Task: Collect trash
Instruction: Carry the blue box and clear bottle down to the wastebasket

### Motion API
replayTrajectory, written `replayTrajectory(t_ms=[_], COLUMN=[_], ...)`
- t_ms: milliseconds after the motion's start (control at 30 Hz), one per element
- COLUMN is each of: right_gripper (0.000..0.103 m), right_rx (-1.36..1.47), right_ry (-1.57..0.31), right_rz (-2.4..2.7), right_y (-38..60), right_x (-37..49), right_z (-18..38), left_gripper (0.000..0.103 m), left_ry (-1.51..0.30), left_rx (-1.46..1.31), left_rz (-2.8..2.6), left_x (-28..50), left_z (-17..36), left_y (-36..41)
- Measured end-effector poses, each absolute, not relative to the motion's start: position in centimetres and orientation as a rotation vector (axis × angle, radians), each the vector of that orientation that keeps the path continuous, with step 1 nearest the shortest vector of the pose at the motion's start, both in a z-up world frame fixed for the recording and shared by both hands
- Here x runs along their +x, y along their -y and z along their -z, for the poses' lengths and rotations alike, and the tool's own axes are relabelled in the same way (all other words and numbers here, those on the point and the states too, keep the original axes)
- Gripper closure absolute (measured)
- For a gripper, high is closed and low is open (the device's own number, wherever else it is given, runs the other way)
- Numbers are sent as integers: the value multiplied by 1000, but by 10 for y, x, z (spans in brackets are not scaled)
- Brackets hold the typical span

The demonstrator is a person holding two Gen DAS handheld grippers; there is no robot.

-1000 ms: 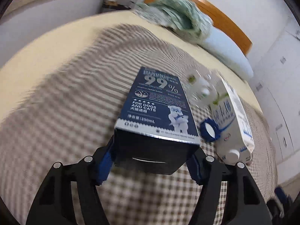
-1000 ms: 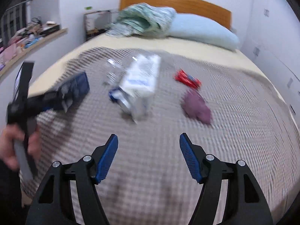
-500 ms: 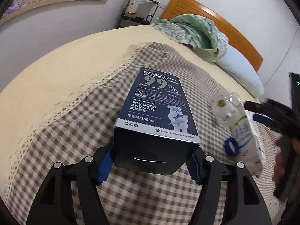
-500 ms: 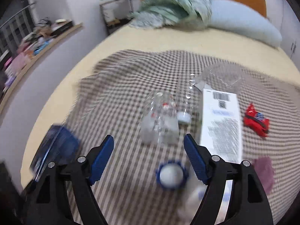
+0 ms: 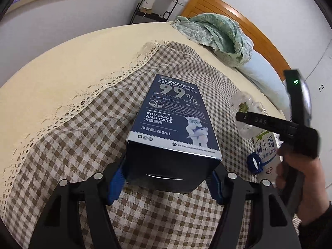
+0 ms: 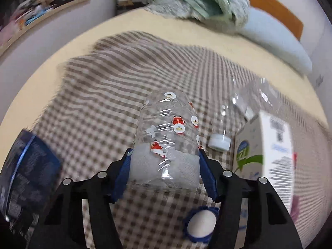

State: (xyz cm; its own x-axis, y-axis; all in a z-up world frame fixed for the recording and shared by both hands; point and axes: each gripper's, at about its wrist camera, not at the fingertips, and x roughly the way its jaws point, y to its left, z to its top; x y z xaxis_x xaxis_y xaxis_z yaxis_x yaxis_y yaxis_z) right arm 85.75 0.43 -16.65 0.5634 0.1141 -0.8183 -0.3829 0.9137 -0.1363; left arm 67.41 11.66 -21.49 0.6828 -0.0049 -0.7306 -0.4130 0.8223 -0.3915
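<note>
The left gripper (image 5: 166, 178) clamps the dark blue supplement box (image 5: 172, 124). The right gripper (image 6: 165, 174), its jaws just closing, pinches the clear Santa-print bottle (image 6: 168, 137) holding white paper; a milk carton (image 6: 267, 151) lies at three o'clock.

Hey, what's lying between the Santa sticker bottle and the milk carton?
In the right wrist view, a second clear bottle with a white cap lies on the checked cloth between the Santa bottle and the milk carton.
</note>
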Motion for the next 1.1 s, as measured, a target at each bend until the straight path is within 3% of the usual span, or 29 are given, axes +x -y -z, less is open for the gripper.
replayTrajectory(t_ms=[333, 633, 1100], right_gripper=[45, 45, 43], right_rx=[-185, -150, 143], right_ry=[-887, -844, -803], right_rz=[-318, -294, -44], right_y=[50, 121, 356], right_x=[737, 621, 439], right_z=[100, 63, 106], left_gripper=[39, 39, 39], left_ry=[-749, -787, -760], left_rx=[-465, -372, -201], left_rz=[-217, -208, 147], left_x=[647, 535, 445], left_z=[177, 141, 87], left_y=[-105, -65, 105])
